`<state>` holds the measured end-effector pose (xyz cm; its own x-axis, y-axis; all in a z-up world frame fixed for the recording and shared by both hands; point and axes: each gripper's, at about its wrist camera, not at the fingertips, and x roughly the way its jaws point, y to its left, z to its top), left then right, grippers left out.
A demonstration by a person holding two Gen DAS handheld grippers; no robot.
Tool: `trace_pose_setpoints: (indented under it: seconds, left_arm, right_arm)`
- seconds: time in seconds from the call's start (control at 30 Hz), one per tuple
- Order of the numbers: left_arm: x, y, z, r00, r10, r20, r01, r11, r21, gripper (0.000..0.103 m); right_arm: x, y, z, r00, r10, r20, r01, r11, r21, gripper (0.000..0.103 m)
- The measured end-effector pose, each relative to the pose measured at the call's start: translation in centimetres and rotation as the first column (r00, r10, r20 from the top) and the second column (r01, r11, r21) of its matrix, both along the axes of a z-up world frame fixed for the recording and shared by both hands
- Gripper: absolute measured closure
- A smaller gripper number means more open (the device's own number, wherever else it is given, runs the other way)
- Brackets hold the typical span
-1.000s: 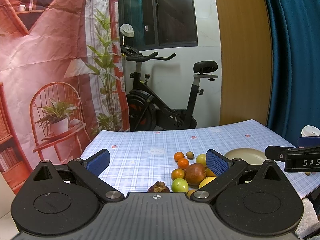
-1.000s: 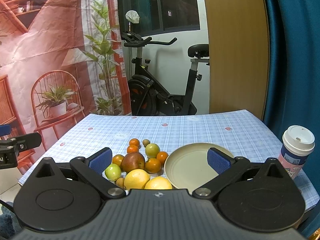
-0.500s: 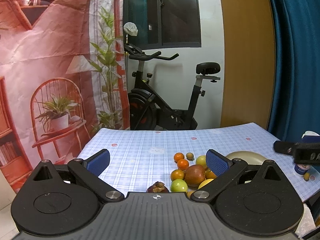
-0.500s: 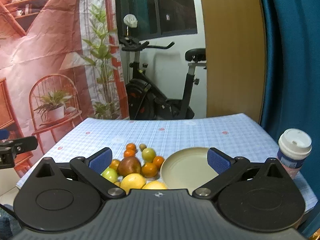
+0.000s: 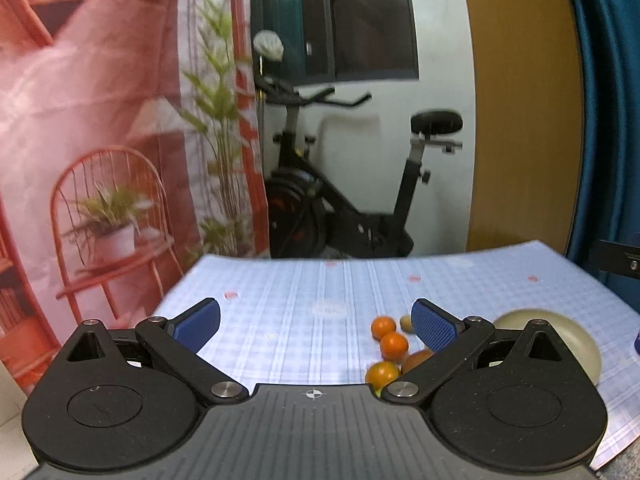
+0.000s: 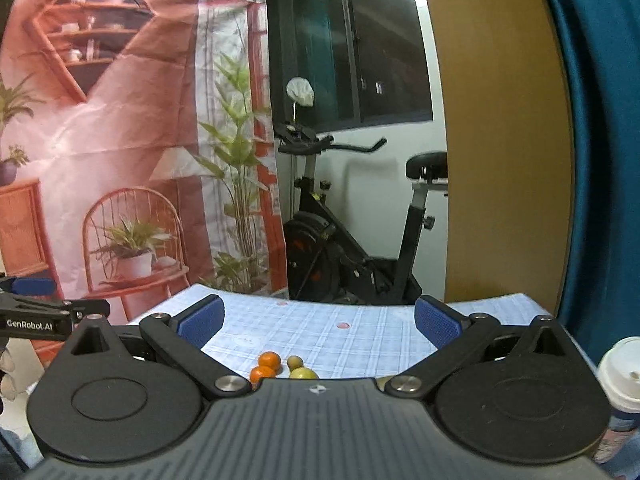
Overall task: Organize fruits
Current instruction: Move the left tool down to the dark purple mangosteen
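A: Changed since a second ago? Both views tipped upward; fruit pile sunk to the bottom edge, mostly hidden behind the gripper bodies.

B: Left gripper? Spread wide, nothing between the pads. Right gripper the same, empty.

A: Fruit location? On the checked tablecloth, just left of the plate (plate bare where visible).

B: Meaning? Probably repositioning only; no fruit moved yet, sorting not started.

Fruits sit clustered on the checkered tablecloth, just left of the beige plate: small oranges, an olive-brown one at the far end, a reddish one. Plate looks empty; nearer fruits are hidden.
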<state>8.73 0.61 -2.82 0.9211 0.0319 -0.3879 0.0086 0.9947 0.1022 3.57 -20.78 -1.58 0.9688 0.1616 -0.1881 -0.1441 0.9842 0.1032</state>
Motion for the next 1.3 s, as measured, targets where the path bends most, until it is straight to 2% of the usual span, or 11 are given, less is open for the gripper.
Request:
trace_pose_setpoints:
  seconds: [0.1, 0.23, 0.3, 0.47, 0.67, 0.8, 0.97, 1.03, 1.07, 1.13, 1.3]
  left_arm:
    - [1.2, 1.2, -0.9, 0.999, -0.004, -0.034, 0.002, 0.999, -0.046, 0.001]
    - [1.9, 4.1, -1.8, 0.999, -0.029, -0.028, 0.024, 0.987, -0.159, 0.001]
    - [2.4, 5.3, -2.1, 0.999, -0.002, -0.048, -0.007, 0.981, -0.196, 0.001]
    - [4.0, 6.9, -2.5, 0.991, 0.028, -0.132, -0.05, 0.985, -0.165, 0.004]
    - [4.8, 8.3, -3.7, 0.98, 0.065, -0.19, -0.098, 0.981, -0.169, 0.005]
    - [5.5, 9.4, -4.9, 0.965, 0.054, -0.255, -0.104, 0.976, -0.189, 0.005]
    - [6.1, 10.6, -5.5, 0.954, 0.031, -0.298, -0.104, 0.967, -0.231, 0.006]
    - [6.1, 11.1, -5.9, 0.949, 0.013, -0.315, -0.102, 0.959, -0.266, 0.006]
    - [6.1, 11.4, -6.2, 0.948, 0.004, -0.318, -0.101, 0.952, -0.288, 0.007]
    - [5.6, 11.4, -6.7, 0.948, -0.017, -0.317, -0.092, 0.942, -0.324, 0.02]
    - [5.3, 10.8, -7.6, 0.939, -0.068, -0.336, -0.049, 0.943, -0.33, 0.034]
  right_arm:
    - [2.1, 0.6, -1.2, 0.999, 0.009, -0.039, -0.009, 1.0, 0.005, 0.0]
    - [4.3, 1.5, -2.4, 0.998, 0.016, -0.065, -0.016, 1.0, 0.014, 0.0]
    - [5.6, 2.0, -3.0, 0.996, 0.029, -0.083, -0.026, 0.999, 0.038, 0.0]
    - [8.1, 3.4, -4.1, 0.995, 0.057, -0.078, -0.049, 0.994, 0.098, 0.0]
    - [9.8, 4.9, -5.6, 0.987, 0.128, -0.096, -0.113, 0.983, 0.147, 0.0]
    - [10.4, 6.5, -6.6, 0.972, 0.182, -0.151, -0.169, 0.981, 0.093, 0.0]
    - [11.3, 8.6, -7.8, 0.925, 0.267, -0.27, -0.26, 0.964, 0.06, 0.0]
    - [11.1, 9.1, -7.9, 0.923, 0.277, -0.267, -0.275, 0.96, 0.046, 0.001]
    - [11.2, 9.3, -7.9, 0.92, 0.286, -0.269, -0.288, 0.957, 0.032, 0.001]
    - [11.5, 9.7, -8.1, 0.91, 0.296, -0.289, -0.304, 0.953, 0.02, 0.001]
    - [11.6, 11.0, -9.0, 0.855, 0.369, -0.365, -0.387, 0.922, 0.027, 0.012]
